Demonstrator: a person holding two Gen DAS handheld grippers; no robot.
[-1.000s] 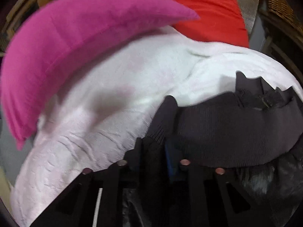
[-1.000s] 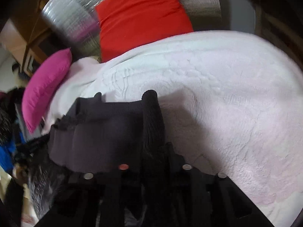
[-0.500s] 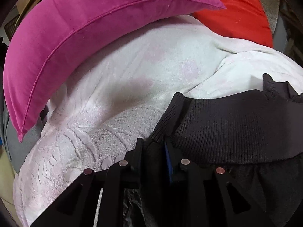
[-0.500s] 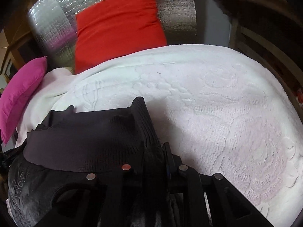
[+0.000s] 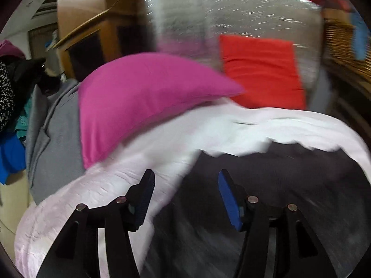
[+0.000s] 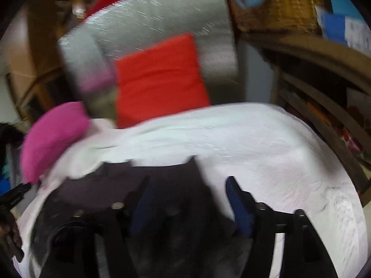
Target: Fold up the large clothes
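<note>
A dark, black-grey garment (image 5: 278, 185) lies spread on the white bedspread (image 5: 208, 125); its ribbed hem faces the pillows. My left gripper (image 5: 185, 185) is open and empty, raised above the garment's left edge. In the right wrist view the same garment (image 6: 167, 185) lies below my right gripper (image 6: 187, 192), which is open and empty over the garment's right corner. Both views are blurred by motion.
A magenta pillow (image 5: 143, 97) and a red pillow (image 5: 262, 69) lean on a silver headboard (image 5: 231, 14). A grey coat (image 5: 55, 125) and other clothes hang at the left. Wooden shelves (image 6: 324, 106) and a wicker basket (image 6: 278, 2) stand on the right.
Both grippers have opened and let go of the garment's hem, then lifted and pulled back. The garment now lies flat on the bed.
</note>
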